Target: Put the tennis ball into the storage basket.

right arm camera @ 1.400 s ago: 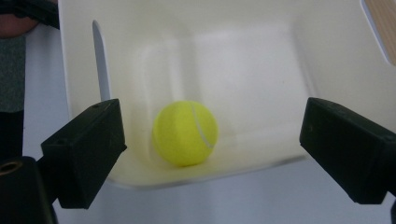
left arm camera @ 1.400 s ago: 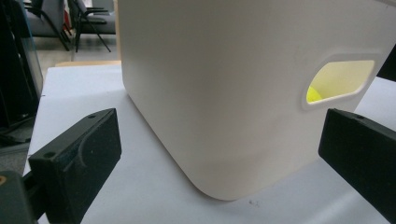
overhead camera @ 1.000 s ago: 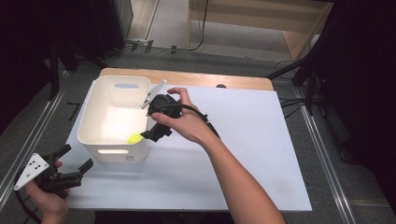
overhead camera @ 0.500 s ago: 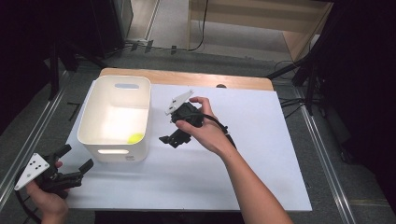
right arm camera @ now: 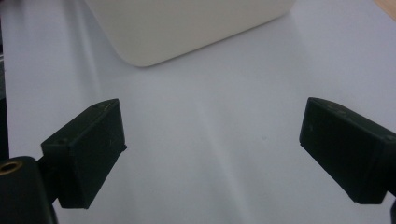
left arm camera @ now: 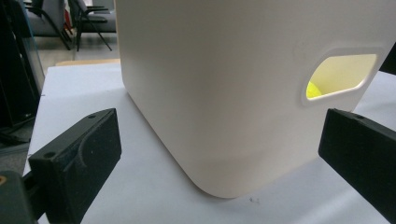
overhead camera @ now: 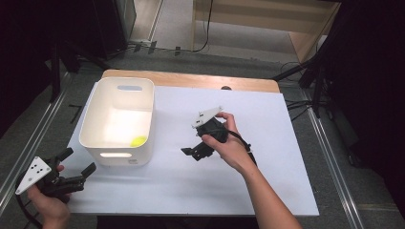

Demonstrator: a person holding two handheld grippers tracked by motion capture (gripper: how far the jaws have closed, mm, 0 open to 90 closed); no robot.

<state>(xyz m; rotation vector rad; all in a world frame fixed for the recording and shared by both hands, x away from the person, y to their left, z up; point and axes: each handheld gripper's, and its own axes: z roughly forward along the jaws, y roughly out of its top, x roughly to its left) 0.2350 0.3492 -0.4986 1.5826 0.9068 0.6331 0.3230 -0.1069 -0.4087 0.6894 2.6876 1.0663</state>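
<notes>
Beside the bin (overhead camera: 119,125) now, right tongs (overhead camera: 195,152) empty, drawn back from it.

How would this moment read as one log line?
right tool: open, empty | small yellow ball: inside white plastic bin | left tool: open, near bin

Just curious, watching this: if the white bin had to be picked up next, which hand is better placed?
Probably the left. Its hand-held gripper is open just off the white bin, facing the handle slot. The right hand-held gripper, also open, sits farther out over the white sheet.
</notes>
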